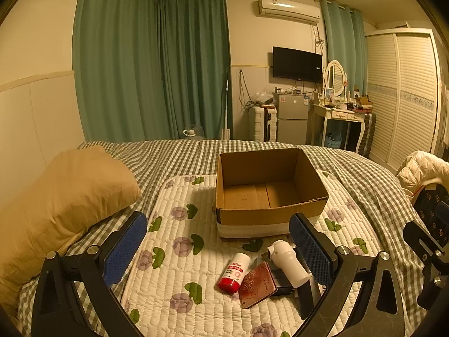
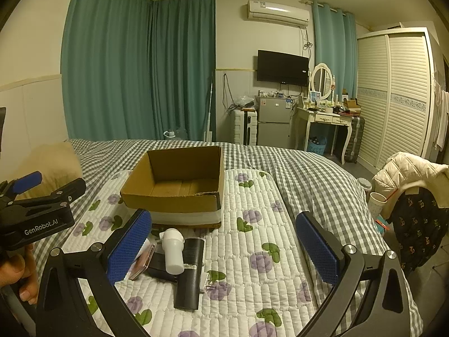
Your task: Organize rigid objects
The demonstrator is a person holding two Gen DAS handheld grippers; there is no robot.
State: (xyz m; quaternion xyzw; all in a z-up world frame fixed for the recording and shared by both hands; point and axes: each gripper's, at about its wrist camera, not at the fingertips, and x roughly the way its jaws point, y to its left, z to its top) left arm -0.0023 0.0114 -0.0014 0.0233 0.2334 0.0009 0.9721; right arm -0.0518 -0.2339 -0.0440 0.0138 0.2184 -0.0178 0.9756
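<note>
Though the left gripper [image 1: 218,248] hangs spread wide and empty, its right finger hides part of a small pile near the quilted mat's [image 1: 174,275] front edge: one red-capped bottle [image 1: 234,273] with unreadable label, one white bottle [image 1: 286,263], one patterned case [image 1: 258,284]. Behind sits one empty cardboard box [image 1: 266,191]. From the right view, the right gripper [image 2: 224,248] gapes empty too; one black cylinder [image 2: 189,273] shows, and "GenRobot.AI" reads on the other tool.

In the right wrist view, a blue finger pad [image 2: 129,245] hides most of the pink case [image 2: 143,261]. The red-capped bottle is hidden there too. The black box [image 2: 160,266] sits mostly under the white bottle [image 2: 173,252]. In the left wrist view, the black tube [image 1: 307,297] is partly behind the gripper finger. The small things on the dresser [image 1: 341,112] are too tiny to tell.
</note>
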